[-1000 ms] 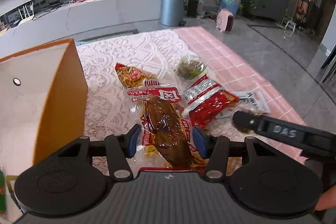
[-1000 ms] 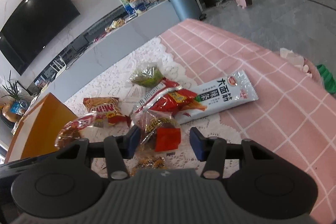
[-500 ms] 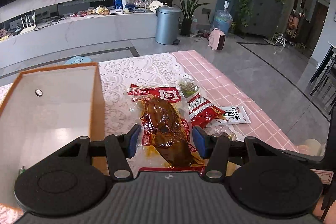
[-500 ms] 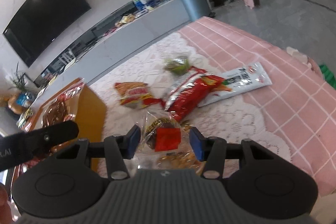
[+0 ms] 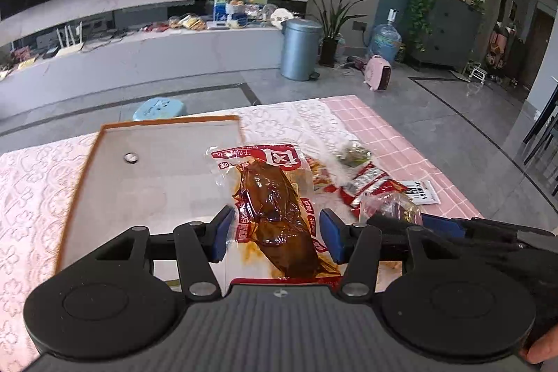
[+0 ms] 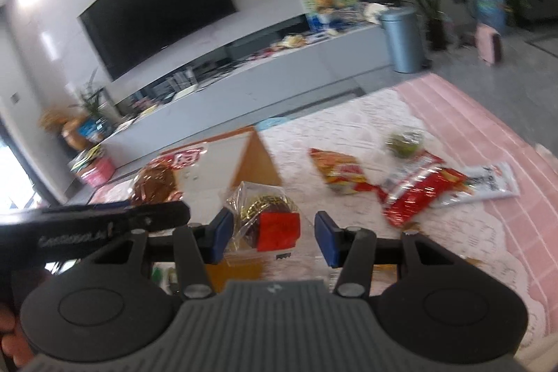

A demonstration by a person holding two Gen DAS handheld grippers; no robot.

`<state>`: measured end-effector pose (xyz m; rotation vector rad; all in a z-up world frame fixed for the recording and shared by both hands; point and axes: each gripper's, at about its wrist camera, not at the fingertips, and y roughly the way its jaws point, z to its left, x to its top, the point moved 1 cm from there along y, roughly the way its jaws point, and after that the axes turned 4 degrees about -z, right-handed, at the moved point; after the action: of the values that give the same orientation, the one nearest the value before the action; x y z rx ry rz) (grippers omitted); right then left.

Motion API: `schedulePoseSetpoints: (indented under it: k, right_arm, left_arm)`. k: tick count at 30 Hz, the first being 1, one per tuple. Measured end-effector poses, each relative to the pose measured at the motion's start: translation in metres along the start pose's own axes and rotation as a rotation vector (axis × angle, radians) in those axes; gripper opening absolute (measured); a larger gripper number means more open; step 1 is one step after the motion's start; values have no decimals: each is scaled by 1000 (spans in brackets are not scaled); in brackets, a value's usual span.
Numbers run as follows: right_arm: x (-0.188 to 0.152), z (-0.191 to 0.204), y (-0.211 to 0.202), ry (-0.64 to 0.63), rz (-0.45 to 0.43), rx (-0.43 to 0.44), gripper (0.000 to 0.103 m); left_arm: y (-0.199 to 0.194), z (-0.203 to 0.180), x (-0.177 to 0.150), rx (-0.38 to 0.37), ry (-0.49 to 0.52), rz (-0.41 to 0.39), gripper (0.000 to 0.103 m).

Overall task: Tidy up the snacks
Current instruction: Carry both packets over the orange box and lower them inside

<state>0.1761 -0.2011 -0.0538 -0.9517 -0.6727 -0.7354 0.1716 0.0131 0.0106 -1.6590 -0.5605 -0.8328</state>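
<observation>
Two snack packets held in the air, both close to the open orange box.

The left gripper [image 5: 275, 234] has its jaws clamped on a clear packet of braised meat [image 5: 273, 204] with a red label, hanging over the orange box [image 5: 78, 183]; the right gripper [image 6: 270, 237] grasps a clear packet with a red sticker [image 6: 268, 218] just beside the box's near corner. Four more snacks lie on the lace-covered table [image 6: 348, 124]: an orange chip bag [image 6: 340, 171], a green packet [image 6: 404, 142], a red packet [image 6: 418, 194] and a white strip packet [image 6: 488, 183]. Risk, as I judge it: both grippers crowd the same opening, so they could knock together, or a slippery film packet could slide free and land outside the box wall.
</observation>
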Motion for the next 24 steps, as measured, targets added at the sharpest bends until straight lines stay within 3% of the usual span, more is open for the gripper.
schedulePoseSetpoints:
  k: [12, 24]
  right_arm:
    - [2, 89, 22, -214, 110, 137, 49]
    - [-20, 132, 75, -455, 264, 143, 49]
  left_arm:
    - [-10, 57, 17, 90, 71, 65, 60]
    - [41, 101, -8, 89, 77, 270, 60]
